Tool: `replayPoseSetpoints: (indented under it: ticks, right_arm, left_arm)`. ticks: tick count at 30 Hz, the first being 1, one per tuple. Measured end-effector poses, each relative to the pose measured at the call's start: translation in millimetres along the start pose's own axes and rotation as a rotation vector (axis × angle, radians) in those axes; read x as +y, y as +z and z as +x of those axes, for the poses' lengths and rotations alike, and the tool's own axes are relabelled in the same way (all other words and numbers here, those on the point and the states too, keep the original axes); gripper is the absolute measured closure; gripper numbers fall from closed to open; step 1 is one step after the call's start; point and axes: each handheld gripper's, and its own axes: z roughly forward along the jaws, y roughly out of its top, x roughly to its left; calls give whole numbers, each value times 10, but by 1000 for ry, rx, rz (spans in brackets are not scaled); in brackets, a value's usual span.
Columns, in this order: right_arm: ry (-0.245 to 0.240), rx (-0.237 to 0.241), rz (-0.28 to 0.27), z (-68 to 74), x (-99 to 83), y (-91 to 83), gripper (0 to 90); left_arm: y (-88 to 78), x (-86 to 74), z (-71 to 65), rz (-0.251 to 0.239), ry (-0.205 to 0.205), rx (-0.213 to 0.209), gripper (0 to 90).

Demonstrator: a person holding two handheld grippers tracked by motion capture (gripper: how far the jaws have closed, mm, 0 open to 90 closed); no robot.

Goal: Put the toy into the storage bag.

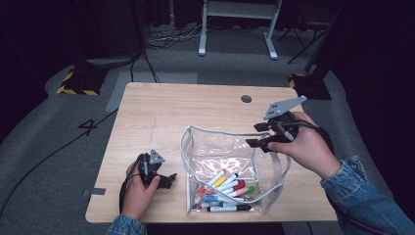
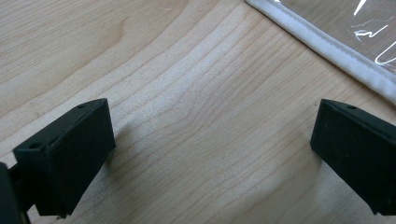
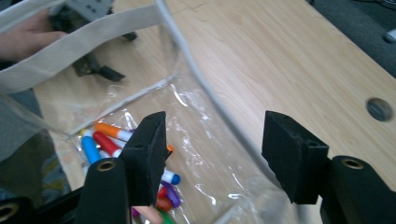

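A clear plastic bag [image 1: 220, 152] with white trim stands open on the wooden table [image 1: 161, 112], with several coloured markers [image 1: 225, 188] lying in its bottom. My right gripper [image 1: 254, 134] hovers above the bag's far right rim, open, with nothing pressed between its pads. In the right gripper view, that gripper [image 3: 212, 135] looks down past the white rim [image 3: 196, 79] at the markers [image 3: 107, 140]. My left gripper [image 1: 168, 179] rests low on the table just left of the bag. Its jaws are spread wide over bare wood [image 2: 205, 140], beside the bag's trim [image 2: 336, 46].
A round cable hole [image 1: 246, 98] sits near the table's far edge, also seen in the right gripper view as the cable hole [image 3: 379, 108]. A white strap [image 3: 70, 46] of the bag arches over its opening. Beyond the table lie cables and desk legs [image 1: 201, 29] on the floor.
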Motion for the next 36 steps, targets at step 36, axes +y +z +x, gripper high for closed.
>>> replayPoseSetpoints:
  ticks: [36]
  right_arm:
    - [362,-127,28,-769,-1834,-33,264]
  left_arm:
    - [-51,-53,35,2,-5,8,0]
